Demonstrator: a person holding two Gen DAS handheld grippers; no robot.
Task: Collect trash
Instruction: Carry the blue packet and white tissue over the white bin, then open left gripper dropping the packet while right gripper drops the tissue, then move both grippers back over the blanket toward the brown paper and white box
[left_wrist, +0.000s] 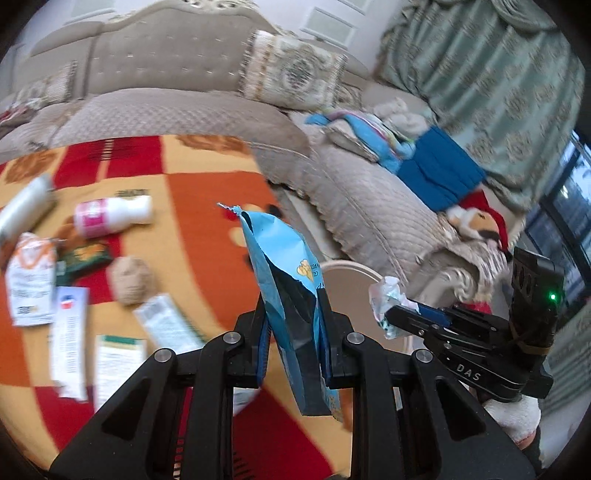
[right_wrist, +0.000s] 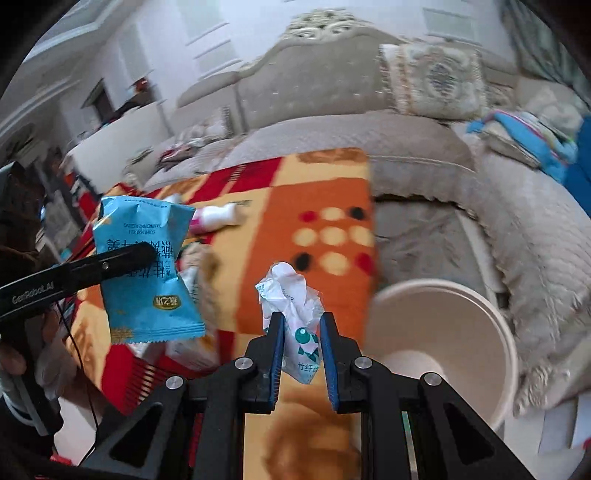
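Observation:
My left gripper (left_wrist: 295, 314) is shut on a blue snack bag (left_wrist: 291, 295), held above the patterned table; the bag also shows in the right wrist view (right_wrist: 147, 273). My right gripper (right_wrist: 302, 325) is shut on a crumpled white tissue packet (right_wrist: 295, 306), seen from the side in the left wrist view (left_wrist: 388, 302). A cream round bin (right_wrist: 443, 339) stands just right of the right gripper, below it, beside the table edge; its rim shows in the left wrist view (left_wrist: 351, 273).
On the orange and red tablecloth (left_wrist: 207, 206) lie a white and pink bottle (left_wrist: 110, 216), a brown crumpled ball (left_wrist: 133, 280), several wrappers and paper slips (left_wrist: 70, 325). A beige sofa (left_wrist: 369, 192) with cushions and blue cloth wraps around behind and right.

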